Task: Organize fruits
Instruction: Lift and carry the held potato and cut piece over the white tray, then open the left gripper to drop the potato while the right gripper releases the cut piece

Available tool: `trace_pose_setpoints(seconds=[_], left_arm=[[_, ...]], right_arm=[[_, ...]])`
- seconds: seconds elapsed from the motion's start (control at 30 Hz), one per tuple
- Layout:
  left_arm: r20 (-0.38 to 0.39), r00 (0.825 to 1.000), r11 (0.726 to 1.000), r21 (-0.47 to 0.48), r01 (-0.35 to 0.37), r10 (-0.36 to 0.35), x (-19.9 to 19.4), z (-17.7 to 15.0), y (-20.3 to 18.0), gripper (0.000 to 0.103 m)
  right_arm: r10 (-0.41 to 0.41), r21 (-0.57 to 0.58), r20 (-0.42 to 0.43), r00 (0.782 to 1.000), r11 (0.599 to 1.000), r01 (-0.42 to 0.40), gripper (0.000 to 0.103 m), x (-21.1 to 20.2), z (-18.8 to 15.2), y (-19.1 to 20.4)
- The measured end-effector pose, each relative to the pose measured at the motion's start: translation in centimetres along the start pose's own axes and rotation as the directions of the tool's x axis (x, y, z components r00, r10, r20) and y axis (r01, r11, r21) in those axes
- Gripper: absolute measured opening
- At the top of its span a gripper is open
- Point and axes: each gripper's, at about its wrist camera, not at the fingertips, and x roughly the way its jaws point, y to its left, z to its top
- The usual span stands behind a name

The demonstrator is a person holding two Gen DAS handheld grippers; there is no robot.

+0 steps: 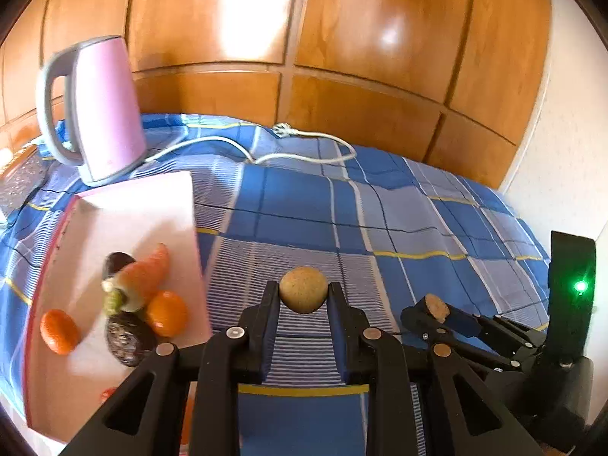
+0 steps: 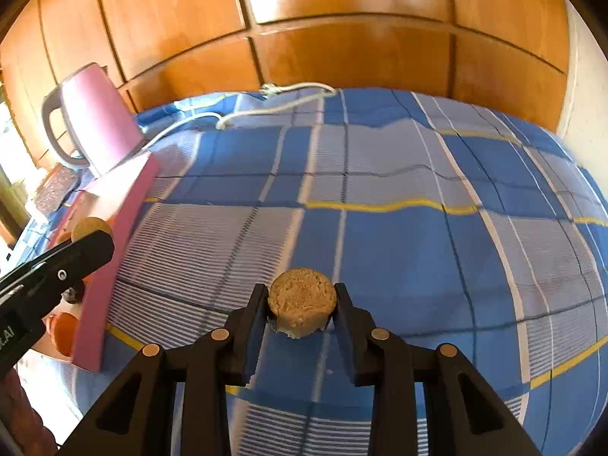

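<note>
A: Between the left tongs (image 1: 303,296), what do you see?

B: 1 round tan fruit (image 1: 303,289), clenched at the fingertips and held above the blue checked cloth (image 1: 304,205). It sits just right of the pink tray (image 1: 125,205).

A: And the right tongs (image 2: 302,309)?

B: They grasp a second tan fruit (image 2: 302,304), rough and flat on its facing side, also pinched at the tips over the cloth. Seen by the left camera, the right tongs lie low at the right, with that fruit poking out of them.

A: What lies in the tray?

B: 2 oranges (image 1: 167,313), 1 carrot (image 1: 142,277) lying across the pile, and 2 dark round fruits (image 1: 127,340), all close together, several touching. A bit of red shows at the tray's near edge; I cannot tell what it is.

A: Beyond that?

B: 1 pink kettle (image 1: 98,110) stands upright behind the tray, its white cord (image 1: 304,157) trailing over the cloth towards the wooden panelled wall (image 1: 342,38).
</note>
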Motion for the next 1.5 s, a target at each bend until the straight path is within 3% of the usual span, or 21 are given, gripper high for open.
trace_pose_setpoints(seconds=[0.47, 0.8, 1.07, 1.23, 1.5], left_arm=[[0.034, 0.99, 0.986, -0.103, -0.134, 0.138, -3.4, 0.1, 8.1, 0.025], [0.006, 0.961, 0.935, -0.233, -0.266, 0.275, -5.2, -1.2, 16.5, 0.025], [-0.003, 0.967, 0.933, -0.261, -0.246, 0.254, -5.3, -2.1, 18.3, 0.025], [-0.006, 0.972, 0.942, -0.246, -0.23, 0.236, -4.6, -2.0, 17.8, 0.025], [-0.026, 0.967, 0.932, -0.262, -0.25, 0.252, -4.2, -2.5, 18.2, 0.026]], right_arm=[[0.117, -0.221, 0.023, 0.993, 0.969, -0.109, 0.034, -1.1, 2.4, 8.9], [0.243, -0.323, -0.033, 0.969, 0.915, -0.241, 0.034, -0.4, 3.1, 15.3], [0.303, -0.362, -0.066, 0.951, 0.881, -0.306, 0.034, 0.7, 3.5, 18.7], [0.326, -0.335, -0.063, 0.943, 0.883, -0.328, 0.034, 1.2, 4.9, 19.5], [0.378, -0.349, -0.079, 0.922, 0.856, -0.381, 0.035, 1.8, 5.4, 22.1]])
